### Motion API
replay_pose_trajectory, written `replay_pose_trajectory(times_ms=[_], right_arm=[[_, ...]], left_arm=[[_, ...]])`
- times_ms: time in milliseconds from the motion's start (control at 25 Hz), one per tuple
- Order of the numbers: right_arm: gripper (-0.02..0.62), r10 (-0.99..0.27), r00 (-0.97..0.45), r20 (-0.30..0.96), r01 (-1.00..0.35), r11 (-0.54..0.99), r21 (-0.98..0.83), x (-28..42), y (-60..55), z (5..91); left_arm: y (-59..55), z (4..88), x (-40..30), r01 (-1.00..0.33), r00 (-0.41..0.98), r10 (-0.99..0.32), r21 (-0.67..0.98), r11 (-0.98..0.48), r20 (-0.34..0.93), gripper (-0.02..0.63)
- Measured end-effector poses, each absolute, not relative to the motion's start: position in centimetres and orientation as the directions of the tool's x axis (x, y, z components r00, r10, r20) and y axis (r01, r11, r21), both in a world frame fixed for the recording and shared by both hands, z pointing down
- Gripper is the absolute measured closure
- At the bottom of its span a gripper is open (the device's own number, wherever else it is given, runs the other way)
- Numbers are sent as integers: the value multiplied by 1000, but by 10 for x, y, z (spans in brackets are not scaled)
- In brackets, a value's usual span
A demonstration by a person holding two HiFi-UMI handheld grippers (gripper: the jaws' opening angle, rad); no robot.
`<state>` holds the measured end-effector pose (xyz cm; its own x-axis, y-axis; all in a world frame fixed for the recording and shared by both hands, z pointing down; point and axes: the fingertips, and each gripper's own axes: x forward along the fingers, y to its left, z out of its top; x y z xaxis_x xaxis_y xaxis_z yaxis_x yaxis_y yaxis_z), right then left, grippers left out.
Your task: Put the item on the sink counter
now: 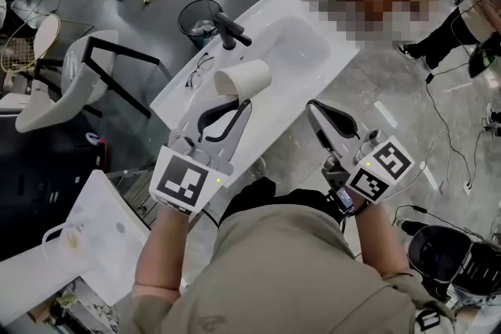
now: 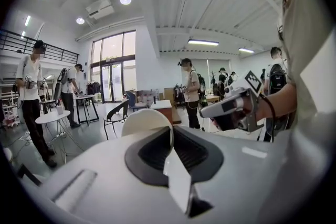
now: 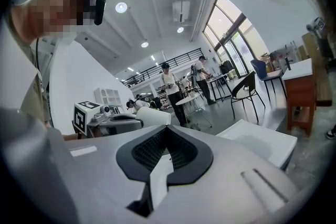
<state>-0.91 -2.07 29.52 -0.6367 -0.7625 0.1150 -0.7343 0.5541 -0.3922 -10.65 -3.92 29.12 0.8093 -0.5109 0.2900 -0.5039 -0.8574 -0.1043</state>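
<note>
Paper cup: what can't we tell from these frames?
- Paper cup contents: too small in head view; left gripper view shows only outer wall.
- Gap from cup to sink counter: head view looks down; left gripper body blocks its own view.
- Right gripper view: left gripper hides most of the cup.

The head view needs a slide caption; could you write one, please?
Left hand-held gripper holds a tilted cup over the sink counter; right hand-held gripper shut, empty.

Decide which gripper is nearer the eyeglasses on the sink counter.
Left. The left gripper, holding the paper cup, is close beside the eyeglasses; the right gripper hangs farther off, by the sink counter edge.
</note>
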Motion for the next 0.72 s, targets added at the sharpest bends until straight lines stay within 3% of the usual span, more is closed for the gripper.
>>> replay_pose_trajectory(times_ms=[400,720], right_arm=[[584,-784,-610,114,-749,523,-407,2,-73,303],[584,-754,-645,127,-713,533,-455,36,-114,321]], left_arm=[[-120,301,-80,-456,802,-485,-166,-874,348,583],[-190,327,-32,-445,743,-479,-190,-875,468,583]])
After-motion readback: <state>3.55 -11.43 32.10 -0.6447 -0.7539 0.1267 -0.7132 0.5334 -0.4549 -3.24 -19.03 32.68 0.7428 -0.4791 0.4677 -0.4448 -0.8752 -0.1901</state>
